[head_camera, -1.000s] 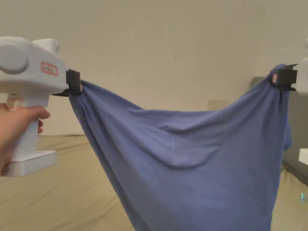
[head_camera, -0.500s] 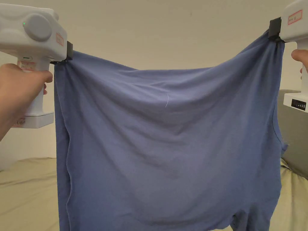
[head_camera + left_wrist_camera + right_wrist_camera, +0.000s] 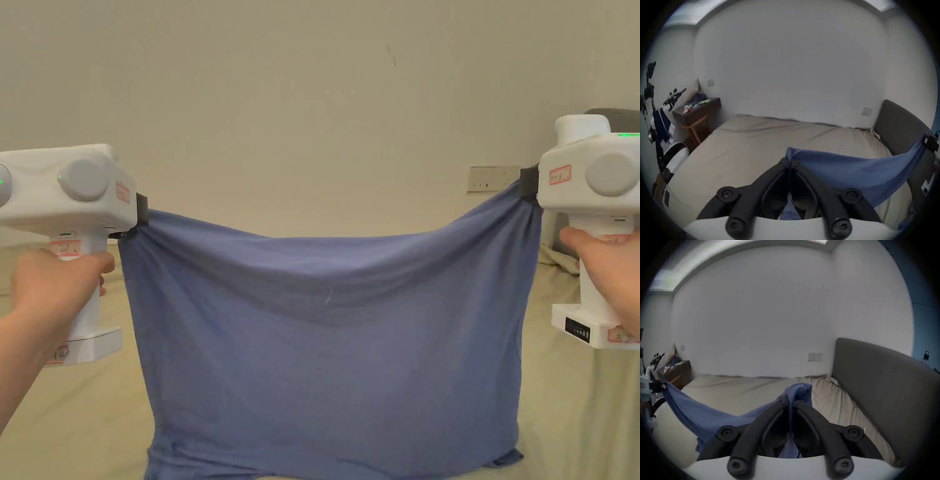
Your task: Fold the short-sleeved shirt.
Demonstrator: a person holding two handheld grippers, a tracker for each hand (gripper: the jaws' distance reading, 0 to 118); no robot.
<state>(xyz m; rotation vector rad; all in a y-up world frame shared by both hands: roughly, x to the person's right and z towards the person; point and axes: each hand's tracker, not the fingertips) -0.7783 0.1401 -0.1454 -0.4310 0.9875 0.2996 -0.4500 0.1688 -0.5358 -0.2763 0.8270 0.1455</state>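
Both hand-held grippers have come down since a moment ago, and the shirt's lower edge now touches the bed. Two hand-held grippers are at work: the left hand-held gripper (image 3: pixel 142 215) and the right hand-held gripper (image 3: pixel 529 184), each clenched on a top corner of one blue short-sleeved shirt (image 3: pixel 331 350). It hangs spread above the bed (image 3: pixel 69 406), sagging in the middle, its hem bunched on the sheet.

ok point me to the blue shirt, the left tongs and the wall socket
blue shirt (image 3: pixel 337 350), head view, middle of the hanging cloth
left tongs (image 3: pixel 789 163), left gripper view, between the tips, shut on the shirt's corner
wall socket (image 3: pixel 494 179), head view, middle of its plate
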